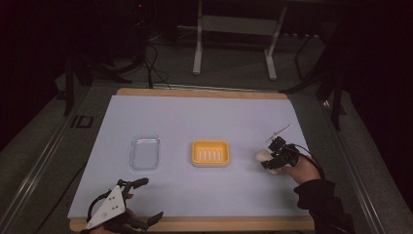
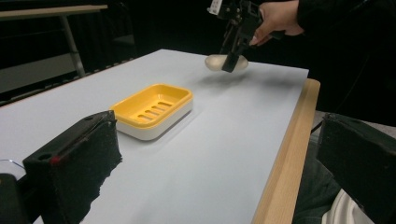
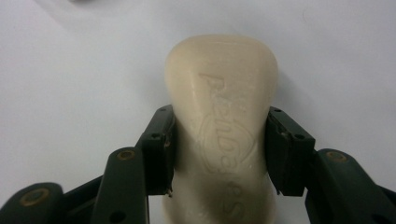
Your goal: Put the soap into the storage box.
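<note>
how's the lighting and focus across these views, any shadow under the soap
High view: dim, dark surroundings, soft detail. Left gripper view: soap bar held above the mat by the right gripper, faint shadow beneath; near pads blurred. Right gripper view: bright, soap lettering soft.

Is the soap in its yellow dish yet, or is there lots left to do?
Not yet. Done: the right gripper has clamped the soap and lifted it off the table. In hand: the soap hangs in the air, beside the dish. Left: probably carry it over the empty dish and set it in.
</note>
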Tool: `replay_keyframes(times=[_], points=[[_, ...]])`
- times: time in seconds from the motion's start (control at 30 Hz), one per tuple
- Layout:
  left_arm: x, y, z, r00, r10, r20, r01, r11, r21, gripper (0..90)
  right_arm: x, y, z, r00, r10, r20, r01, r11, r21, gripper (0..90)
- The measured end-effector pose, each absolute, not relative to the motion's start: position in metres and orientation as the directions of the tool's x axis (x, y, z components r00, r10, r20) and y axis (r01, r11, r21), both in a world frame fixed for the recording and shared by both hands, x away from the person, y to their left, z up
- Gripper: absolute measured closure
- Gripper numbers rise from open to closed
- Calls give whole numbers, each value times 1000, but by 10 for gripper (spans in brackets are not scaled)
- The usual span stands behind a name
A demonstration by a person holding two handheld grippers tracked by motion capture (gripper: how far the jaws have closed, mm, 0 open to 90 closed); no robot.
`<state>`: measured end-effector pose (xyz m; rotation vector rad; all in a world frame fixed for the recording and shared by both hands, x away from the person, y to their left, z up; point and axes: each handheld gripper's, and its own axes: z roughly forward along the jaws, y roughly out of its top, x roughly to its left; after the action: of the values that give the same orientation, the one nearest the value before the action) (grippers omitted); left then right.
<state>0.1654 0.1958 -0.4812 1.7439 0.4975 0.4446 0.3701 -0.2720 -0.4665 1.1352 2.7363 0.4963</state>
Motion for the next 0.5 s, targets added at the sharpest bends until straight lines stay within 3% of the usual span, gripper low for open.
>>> replay_keyframes(times=[0.23,0.5], points=[[165,196,-481,835,549,33,94,-202,975,1,373,-267,-449,-771,637,11,589,706,394,495],[165,196,-481,836,548,32,94,-200,975,1,378,-259,-441,-821,569,-40,525,781,339,494]])
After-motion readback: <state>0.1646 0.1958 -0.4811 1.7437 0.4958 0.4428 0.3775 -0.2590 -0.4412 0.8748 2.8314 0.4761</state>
